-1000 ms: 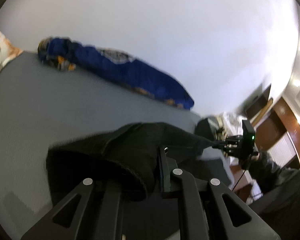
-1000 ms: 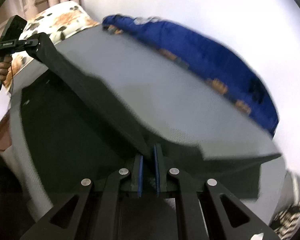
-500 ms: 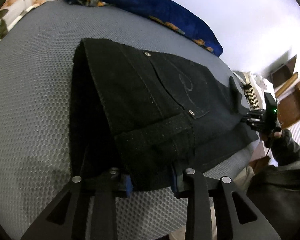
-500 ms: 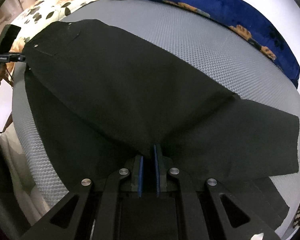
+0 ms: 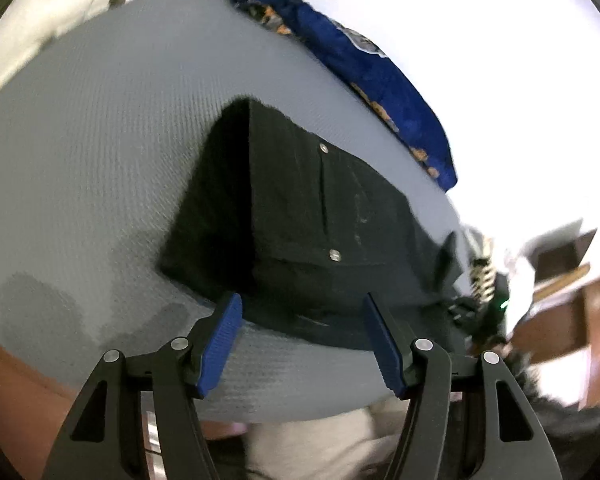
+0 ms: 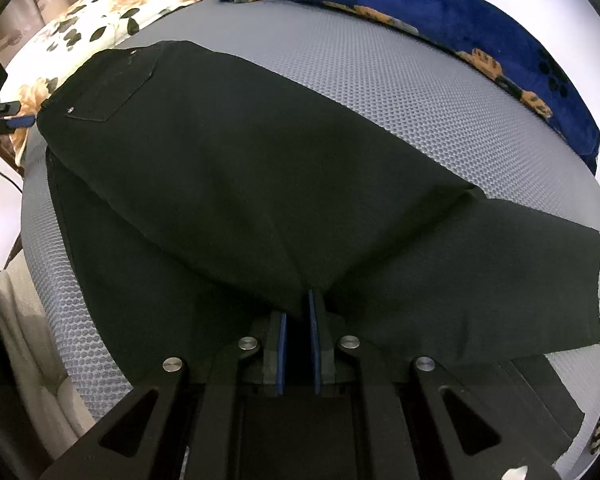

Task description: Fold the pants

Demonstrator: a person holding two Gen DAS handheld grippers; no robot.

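**One leg doubled over, and the fold could slip at the pinched edge**

The grey mesh bed surface fills most of both views, with a blue blanket bunched along the upper right and a floral pillow at the upper left of the right wrist view. Across the middle of that view lie the black pants, one leg laid over the other, waistband and back pocket toward the upper left, hems reaching the right edge of the frame.

The right gripper, at the bottom centre, is pressed together on a fold of the pants' near edge. The left gripper stands spread wide, holding nothing, with the waistband end lying just beyond its blue pads.

The risks, as I judge them:

- If the right gripper pulls sideways while clamped, the upper leg may drag off the lower one, since nothing pins the waistband.
- The two hems at the right edge already look unevenly matched; a further fold would lock that in.
- The cloth lies close to the bed's near rim and might slide off.
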